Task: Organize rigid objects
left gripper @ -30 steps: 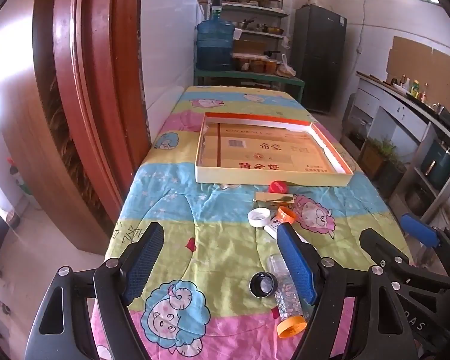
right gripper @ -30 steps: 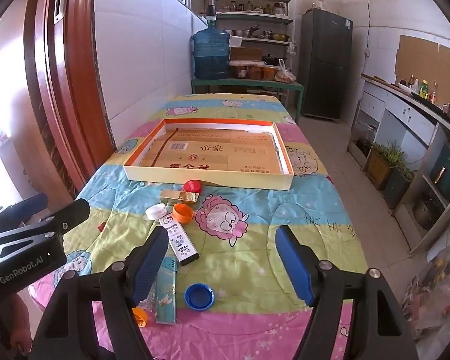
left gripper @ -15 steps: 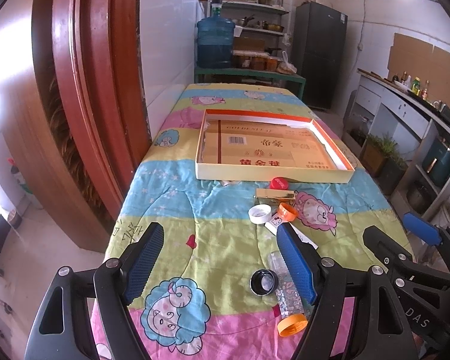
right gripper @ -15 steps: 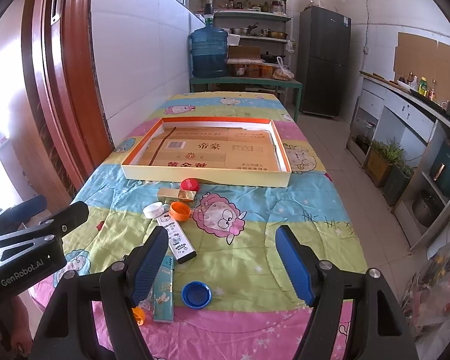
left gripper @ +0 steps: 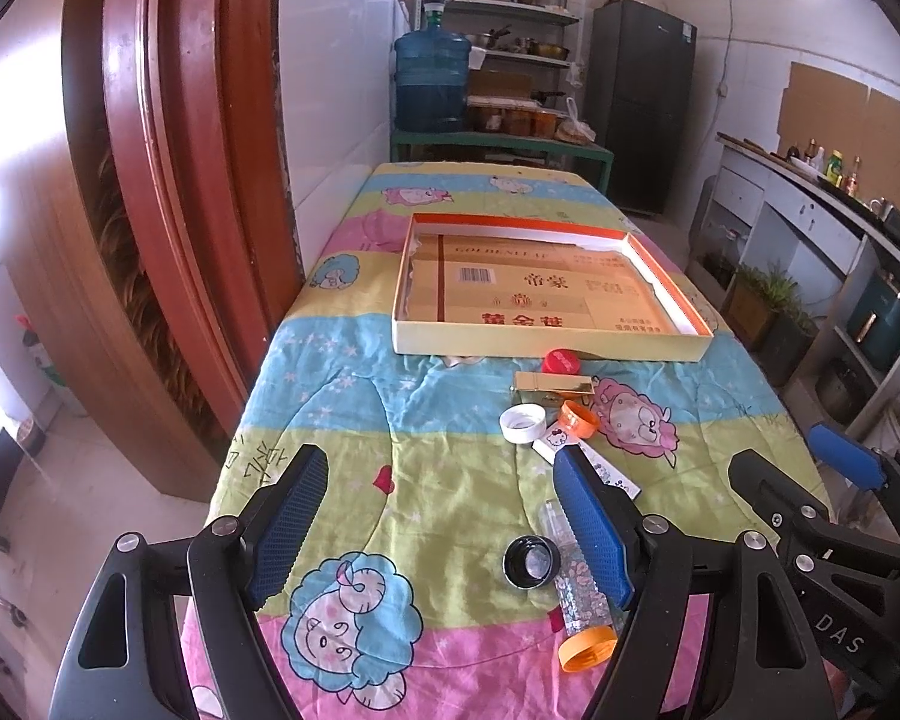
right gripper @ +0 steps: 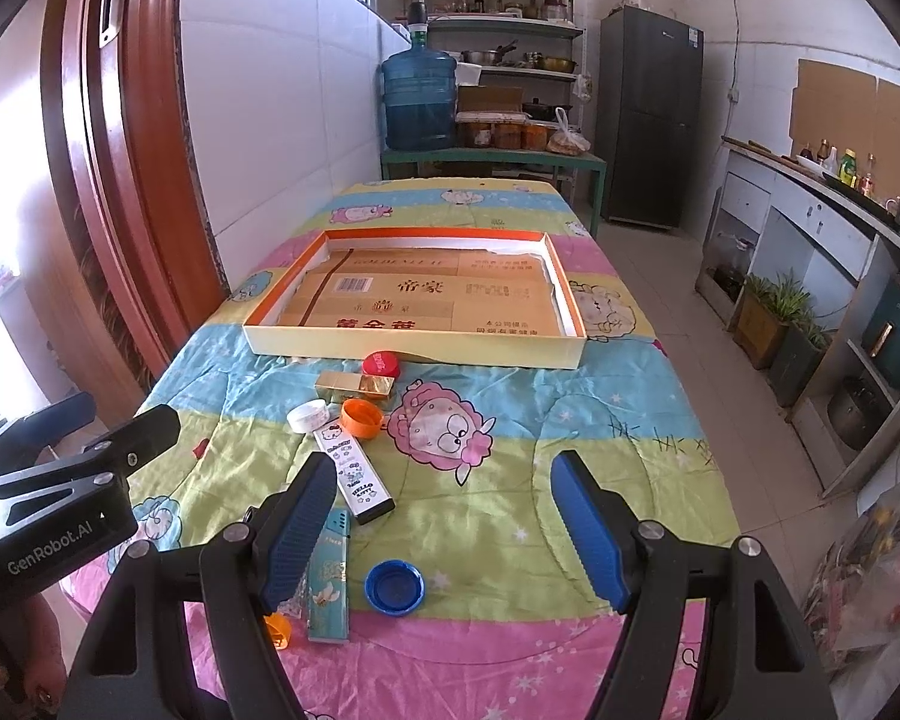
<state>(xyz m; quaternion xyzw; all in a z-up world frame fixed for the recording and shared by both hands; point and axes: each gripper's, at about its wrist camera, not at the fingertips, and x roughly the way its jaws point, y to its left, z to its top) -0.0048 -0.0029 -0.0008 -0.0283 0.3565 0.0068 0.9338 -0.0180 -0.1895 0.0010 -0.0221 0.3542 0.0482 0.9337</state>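
Both claws hover wide and empty over the near end of the cartoon-sheep tablecloth [right gripper: 600, 420]: the left gripper [left gripper: 444, 531] carries "DAS" on the neighbouring frame, the right gripper [right gripper: 444, 531] sits beside one stamped "GenRobot.AI". Scattered flat on the cloth are a red cap [right gripper: 381, 363], a shiny gold bar [right gripper: 354, 386], white lid [right gripper: 307, 416], orange cap [right gripper: 361, 417], a slim "HELLO KITTY" box [right gripper: 354, 471], a teal lighter-shaped case [right gripper: 329, 582] and a ribbed blue cap [right gripper: 394, 587]. Just beyond them lies the shallow cardboard tray [right gripper: 414, 354], orange-rimmed, lined with barcoded "GOLDENLEAF" board, nothing inside.

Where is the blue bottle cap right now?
In the right wrist view, the blue bottle cap lies on the pink stripe near the table's front edge, just right of the teal lighter.
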